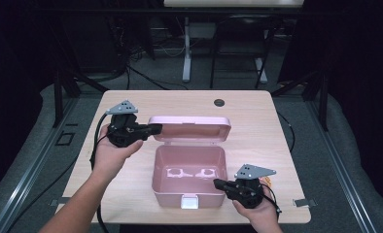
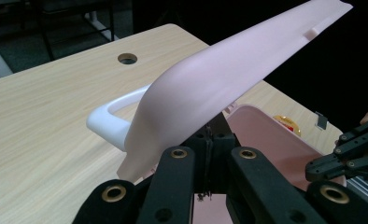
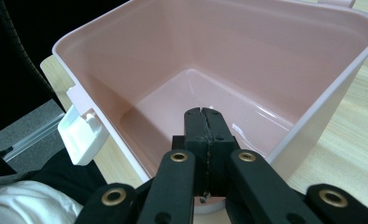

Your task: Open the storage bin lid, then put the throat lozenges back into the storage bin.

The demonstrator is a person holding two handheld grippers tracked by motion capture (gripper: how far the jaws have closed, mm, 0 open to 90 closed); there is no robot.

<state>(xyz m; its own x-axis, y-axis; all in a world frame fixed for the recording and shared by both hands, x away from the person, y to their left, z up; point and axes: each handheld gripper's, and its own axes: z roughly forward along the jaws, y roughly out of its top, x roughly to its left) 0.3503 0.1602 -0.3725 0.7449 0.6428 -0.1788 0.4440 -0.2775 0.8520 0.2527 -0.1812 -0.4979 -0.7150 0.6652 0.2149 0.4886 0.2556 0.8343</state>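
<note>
High view: a pink box is seen near the front edge of a wooden table, its lid swung open and standing behind it. The inside of the box is bare apart from glare on its floor, and a white latch hangs at its front wall. A dark round hole is set in the tabletop behind the lid.

The left gripper is held level at the lid's left end, its tip at the lid's edge. In the left gripper view the jaws are closed together, and the lid rises slantwise just above and in front of them; whether its edge is pinched between the pads or only touched cannot be told, since the tips are hidden behind the lid. A white handle is seen on the lid's far side, above the table, and the hole lies farther off.

The right gripper is held at the box's front right corner, pointing left. In the right gripper view its jaws are pressed together with nothing between them, the tip poised over the rim and aimed into the box. The latch sticks out from the wall at the left of that view. Beside the right hand, a small orange object lies on the table; it is too small to be made out.
</note>
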